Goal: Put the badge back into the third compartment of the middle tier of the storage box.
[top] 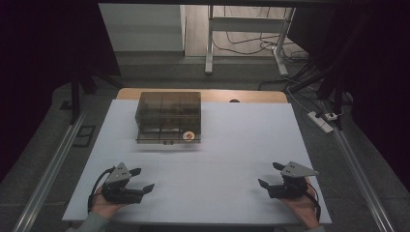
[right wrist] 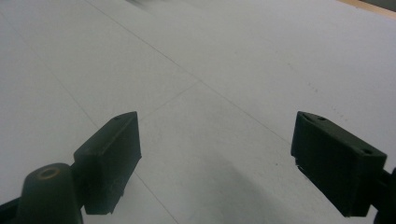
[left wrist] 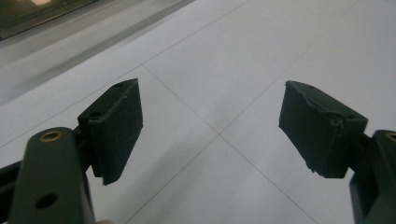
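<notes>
Currently left hand-held gripper (top: 141, 180) and right hand-held gripper (top: 269, 175) rest low at the near tabletop (top: 232, 145) edge, jaws apart, nothing between them. Smoky transparent drawer box (top: 168, 116) sits well beyond, toward the far left; a small round item (top: 188, 136) lies inside.

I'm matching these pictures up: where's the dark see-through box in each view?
High view: box at middle, far part of the white sheet.
Left gripper view: top left corner.
Right gripper view: cannot tell; top edge is blurred.
Shared landmark: the sheet's thin lines.
</notes>
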Demonstrator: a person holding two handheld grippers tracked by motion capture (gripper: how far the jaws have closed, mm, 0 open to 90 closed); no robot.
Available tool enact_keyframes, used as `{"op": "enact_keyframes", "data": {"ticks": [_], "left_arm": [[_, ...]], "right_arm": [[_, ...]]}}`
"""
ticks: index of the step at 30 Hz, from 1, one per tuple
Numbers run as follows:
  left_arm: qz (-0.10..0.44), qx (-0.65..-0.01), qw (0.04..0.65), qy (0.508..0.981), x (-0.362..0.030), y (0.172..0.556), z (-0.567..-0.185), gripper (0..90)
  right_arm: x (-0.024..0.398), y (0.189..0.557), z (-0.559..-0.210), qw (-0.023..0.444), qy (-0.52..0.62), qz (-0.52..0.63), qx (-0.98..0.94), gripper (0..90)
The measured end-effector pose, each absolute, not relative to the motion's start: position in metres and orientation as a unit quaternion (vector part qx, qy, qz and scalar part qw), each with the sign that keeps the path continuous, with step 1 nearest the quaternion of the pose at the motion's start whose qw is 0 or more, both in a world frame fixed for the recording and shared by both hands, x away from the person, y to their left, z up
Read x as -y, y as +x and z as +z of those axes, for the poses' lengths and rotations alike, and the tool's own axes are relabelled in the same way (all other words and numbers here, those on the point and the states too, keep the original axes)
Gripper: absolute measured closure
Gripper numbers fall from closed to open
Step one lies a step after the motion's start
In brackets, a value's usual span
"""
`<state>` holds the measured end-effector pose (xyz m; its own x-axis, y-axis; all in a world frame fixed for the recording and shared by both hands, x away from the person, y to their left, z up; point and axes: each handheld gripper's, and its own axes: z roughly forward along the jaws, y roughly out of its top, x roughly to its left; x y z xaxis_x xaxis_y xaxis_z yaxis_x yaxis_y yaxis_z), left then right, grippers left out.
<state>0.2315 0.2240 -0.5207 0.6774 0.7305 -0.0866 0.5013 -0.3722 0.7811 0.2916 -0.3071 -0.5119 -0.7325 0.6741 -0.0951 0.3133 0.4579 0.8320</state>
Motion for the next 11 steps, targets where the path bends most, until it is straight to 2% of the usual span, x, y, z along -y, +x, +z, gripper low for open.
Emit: {"op": "enact_keyframes", "data": {"ticks": [11], "left_arm": [[0.142,-0.378,0.414,0.815,-0.2240,0.2326,-0.5199,20.4]], "right_arm": [[0.3061,0.2910,-0.5119,0.211,0.292,0.422,-0.832,15.6]]}}
